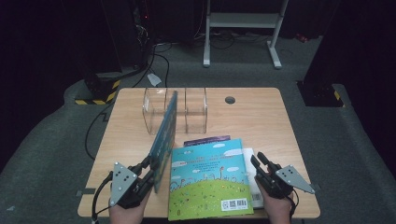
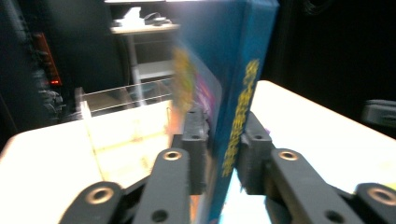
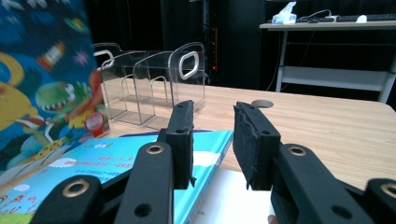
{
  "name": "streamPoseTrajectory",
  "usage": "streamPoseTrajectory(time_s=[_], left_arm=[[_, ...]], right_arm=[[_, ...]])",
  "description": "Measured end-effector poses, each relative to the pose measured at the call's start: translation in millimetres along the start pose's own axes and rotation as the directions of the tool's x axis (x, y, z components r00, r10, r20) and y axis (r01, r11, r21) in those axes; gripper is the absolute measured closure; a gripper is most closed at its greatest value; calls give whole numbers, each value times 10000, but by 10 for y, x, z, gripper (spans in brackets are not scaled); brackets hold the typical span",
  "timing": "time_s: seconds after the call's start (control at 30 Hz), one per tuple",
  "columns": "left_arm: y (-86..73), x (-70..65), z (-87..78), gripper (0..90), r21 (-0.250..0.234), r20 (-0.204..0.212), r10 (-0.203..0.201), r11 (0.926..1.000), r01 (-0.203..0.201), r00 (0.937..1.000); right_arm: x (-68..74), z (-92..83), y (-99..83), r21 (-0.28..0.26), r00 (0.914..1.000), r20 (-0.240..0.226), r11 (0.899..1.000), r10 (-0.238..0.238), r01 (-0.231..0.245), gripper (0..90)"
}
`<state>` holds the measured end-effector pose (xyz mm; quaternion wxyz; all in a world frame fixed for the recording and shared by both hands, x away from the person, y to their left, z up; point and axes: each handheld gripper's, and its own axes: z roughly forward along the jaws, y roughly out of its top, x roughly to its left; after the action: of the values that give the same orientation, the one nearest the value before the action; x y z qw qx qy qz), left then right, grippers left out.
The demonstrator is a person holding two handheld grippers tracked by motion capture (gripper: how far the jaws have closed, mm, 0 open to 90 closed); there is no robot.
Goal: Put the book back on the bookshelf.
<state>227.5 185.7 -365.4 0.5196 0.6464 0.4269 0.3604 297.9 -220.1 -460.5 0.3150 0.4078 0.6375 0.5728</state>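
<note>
Blue along its spine, the upright book (image 1: 164, 140) is clamped on edge between the pads of the left gripper (image 1: 150, 164), whose jaws are seen in the left gripper view pressed against both covers of the book (image 2: 233, 93). It is held just left of the green picture book (image 1: 210, 179), which lies flat on the wooden table (image 1: 261, 116), and its far end is tilted toward the clear acrylic organiser (image 1: 175, 112) that stands beyond the green picture book. A purple book (image 1: 208, 139) is tucked partly under the far edge of the green picture book, and a white sheet (image 1: 254, 186) shows at its right side. The right gripper (image 1: 258, 161) is held just right of the green picture book, above the white sheet; its jaws stand parted, with nothing grasped between them (image 3: 212, 140).
</note>
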Motion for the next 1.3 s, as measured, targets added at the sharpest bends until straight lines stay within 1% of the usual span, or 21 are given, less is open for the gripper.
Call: streamPoseTrajectory(time_s=[0.03, 0.07, 0.13, 0.17, 0.23, 0.37, 0.5, 0.67, 0.83, 0.97, 1.13, 1.3], left_arm=[[-11, 28, -3, 782, -7, 24, -37, 10000, 37, 10000], [-17, 53, -2, 775, 27, 178, -62, 10000, 61, 9998], [-29, 45, -11, 791, -13, -160, 192, 9998, -192, 9997], [-30, 47, -21, 803, -102, -395, 246, 9996, -250, 9989], [-26, 86, -36, 814, -150, -458, 176, 9997, -183, 9988], [-32, 156, -64, 825, -206, -612, 159, 9996, -172, 9980], [-35, 239, -100, 827, -208, -585, -29, 9998, 17, 9983], [-44, 318, -148, 828, -177, -505, -73, 9998, 64, 9987], [-57, 380, -184, 824, -199, -474, -171, 9997, 161, 9987], [-63, 391, -187, 819, -226, -460, -122, 9997, 111, 9989], [-83, 397, -185, 814, -362, -479, -187, 9992, 170, 9987], [-91, 425, -173, 802, -321, -490, -221, 9993, 205, 9986]], right_arm=[[-1, 2, -1, 7, 10000, 1, 10000, -3, 3, 678], [0, 4, -2, 26, 10000, -6, 10000, 19, -19, 677], [2, 10, -5, 40, 10000, -2, 10000, 16, -16, 678], [3, 13, -6, 36, 10000, -7, 10000, 20, -20, 678], [8, 17, -7, 65, 10000, -15, 10000, -3, 3, 678], [15, 22, -8, 84, 10000, -31, 10000, 37, -36, 681], [11, 22, -10, 90, 10000, -33, 10000, 19, -19, 681], [0, 15, -15, 112, 10000, -39, 9999, -3, 4, 685], [-19, 3, -13, 125, 10000, 77, 9999, 19, -20, 676], [-28, -15, -15, 159, 9999, 142, 9999, 29, -32, 675], [-20, -21, -26, 196, 9999, 122, 9998, 2, -4, 671], [-10, -16, -45, 289, 10000, 68, 9996, -49, 47, 669]])
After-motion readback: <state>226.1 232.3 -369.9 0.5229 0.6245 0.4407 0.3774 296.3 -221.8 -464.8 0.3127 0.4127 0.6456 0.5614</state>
